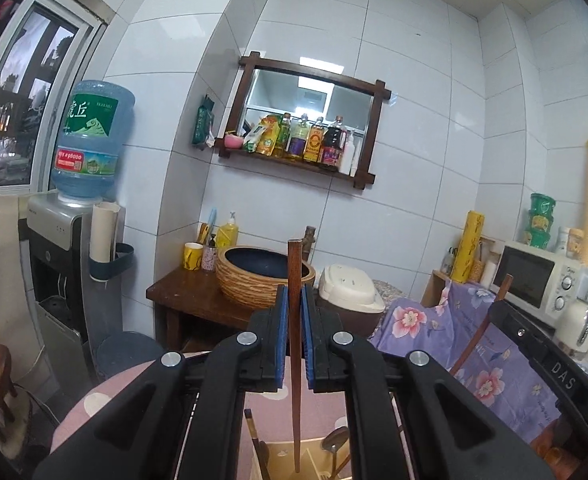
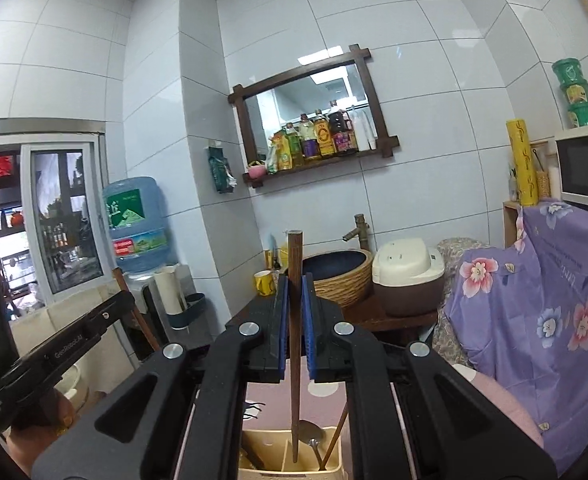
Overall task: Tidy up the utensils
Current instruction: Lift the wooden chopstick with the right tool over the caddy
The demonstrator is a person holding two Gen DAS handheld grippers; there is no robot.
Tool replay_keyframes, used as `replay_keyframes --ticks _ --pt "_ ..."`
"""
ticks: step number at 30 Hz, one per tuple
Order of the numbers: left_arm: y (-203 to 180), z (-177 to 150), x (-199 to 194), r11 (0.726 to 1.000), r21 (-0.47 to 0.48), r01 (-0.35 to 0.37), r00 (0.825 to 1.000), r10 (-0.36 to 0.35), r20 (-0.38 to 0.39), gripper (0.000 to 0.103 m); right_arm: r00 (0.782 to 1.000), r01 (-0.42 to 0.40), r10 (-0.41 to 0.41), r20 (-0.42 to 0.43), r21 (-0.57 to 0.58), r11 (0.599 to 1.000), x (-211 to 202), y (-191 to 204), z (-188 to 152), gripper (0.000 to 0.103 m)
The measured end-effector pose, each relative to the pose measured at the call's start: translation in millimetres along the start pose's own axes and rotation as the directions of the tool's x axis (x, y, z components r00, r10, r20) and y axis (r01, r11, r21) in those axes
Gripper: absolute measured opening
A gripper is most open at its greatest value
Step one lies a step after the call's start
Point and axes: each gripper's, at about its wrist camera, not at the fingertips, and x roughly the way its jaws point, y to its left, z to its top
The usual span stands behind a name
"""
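Note:
My left gripper [image 1: 294, 292] is shut on an upright brown wooden chopstick [image 1: 294, 344]. Its lower tip hangs over a beige utensil holder [image 1: 282, 454] at the bottom edge, which holds a metal spoon [image 1: 333, 440] and a dark-handled utensil [image 1: 253, 430]. My right gripper [image 2: 294, 284] is shut on a second upright chopstick [image 2: 294, 360], whose tip reaches down into the beige holder [image 2: 334, 470] beside a spoon [image 2: 312, 434] and another stick [image 2: 339, 432]. Each gripper's body shows at the edge of the other's view, the right gripper [image 1: 534, 356] and the left gripper [image 2: 62, 352].
The holder stands on a pink dotted tablecloth [image 2: 494, 396]. Beyond it are a woven basin [image 1: 264, 280] on a dark wooden stand, a rice cooker [image 1: 350, 292], a purple floral cloth [image 2: 542, 292], a microwave [image 1: 534, 276] and a water dispenser [image 1: 82, 160].

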Motion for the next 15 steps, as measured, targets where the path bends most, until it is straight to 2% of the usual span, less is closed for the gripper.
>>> replay_keyframes --ticks 6,10,15 --pt "10.8 -54.5 16.5 1.0 -0.019 -0.013 0.995 0.011 -0.102 0.008 0.995 0.017 -0.017 -0.1 -0.007 1.0 22.1 -7.2 -59.4 0.008" --pt "19.1 -83.5 22.8 0.999 -0.035 -0.016 0.986 0.01 -0.166 0.008 0.989 0.026 -0.026 -0.142 0.0 1.0 26.9 -13.3 -81.5 0.008" --pt "24.2 -102.8 30.5 0.999 -0.037 -0.025 0.976 0.017 -0.218 0.008 0.984 0.033 -0.03 -0.176 0.012 0.999 33.6 -21.8 -100.0 0.008"
